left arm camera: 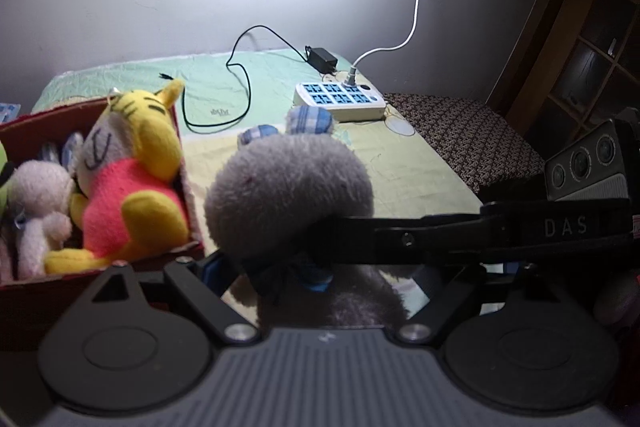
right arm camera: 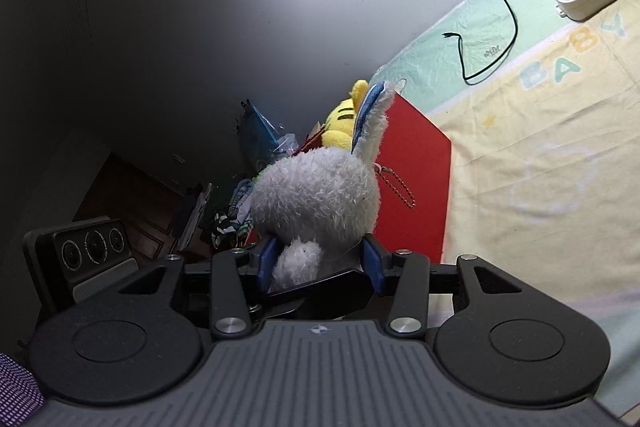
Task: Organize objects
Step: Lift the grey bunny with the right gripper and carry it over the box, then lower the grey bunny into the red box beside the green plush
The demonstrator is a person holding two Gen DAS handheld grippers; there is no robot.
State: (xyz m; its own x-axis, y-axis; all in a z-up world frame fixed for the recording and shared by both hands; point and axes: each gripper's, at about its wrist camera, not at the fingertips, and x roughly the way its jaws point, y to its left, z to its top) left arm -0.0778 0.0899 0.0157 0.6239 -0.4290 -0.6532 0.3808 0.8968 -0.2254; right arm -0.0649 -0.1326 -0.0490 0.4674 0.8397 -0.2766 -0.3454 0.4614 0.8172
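A grey plush rabbit (left arm camera: 288, 195) with blue checked ears hangs above the mat, just right of a red box (left arm camera: 191, 203). My right gripper (right arm camera: 319, 261) is shut on the rabbit (right arm camera: 316, 195), blue pads pressing its body from both sides. In the left wrist view its black finger (left arm camera: 400, 239) reaches in from the right to the rabbit's neck. My left gripper (left arm camera: 332, 275) stands open, its fingers spread wide around the rabbit's lower body. The box (right arm camera: 416, 167) holds a yellow tiger plush (left arm camera: 132, 179) in a pink shirt and a pale pink plush (left arm camera: 38, 195).
A white power strip (left arm camera: 340, 99) with a black adapter (left arm camera: 322, 59) and a loose black cable (left arm camera: 244, 95) lies at the far end of the yellow-green mat (left arm camera: 400, 167). A patterned cloth (left arm camera: 460, 131) and a wooden cabinet (left arm camera: 580, 27) stand to the right.
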